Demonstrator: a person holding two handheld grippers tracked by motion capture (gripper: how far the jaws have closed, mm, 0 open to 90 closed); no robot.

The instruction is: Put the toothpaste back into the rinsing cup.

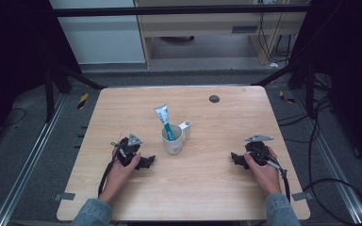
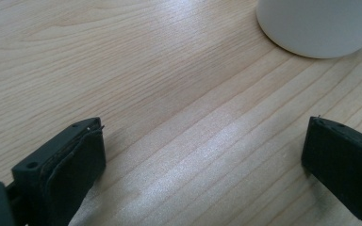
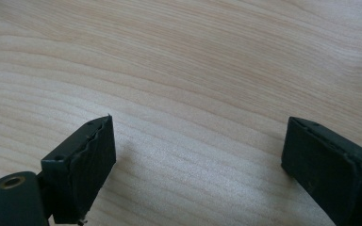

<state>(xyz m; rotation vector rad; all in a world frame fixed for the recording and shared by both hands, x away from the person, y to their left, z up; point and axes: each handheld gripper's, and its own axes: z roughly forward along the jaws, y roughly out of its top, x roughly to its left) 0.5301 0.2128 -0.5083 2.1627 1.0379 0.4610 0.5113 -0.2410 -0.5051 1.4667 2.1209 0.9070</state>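
Observation:
A white mug [image 1: 173, 141] stands at the middle of the wooden table [image 1: 207, 188], its handle pointing back right. A teal and white toothpaste tube [image 1: 165, 120] stands tilted inside it. My left gripper [image 1: 150, 161] rests on the table just left of the mug, held by a hand, jaws wide apart and empty. In the left gripper view the mug's base [image 2: 320, 28] sits beyond the open left gripper [image 2: 202, 141]. My right gripper [image 1: 235, 159] lies on the table to the right, pointing toward the mug. The right gripper [image 3: 198, 141] is open over bare wood.
A small dark round disc [image 1: 214, 99] lies near the table's far edge. Metal rails and cables run along the floor on both sides. A pale cabinet stands beyond the table.

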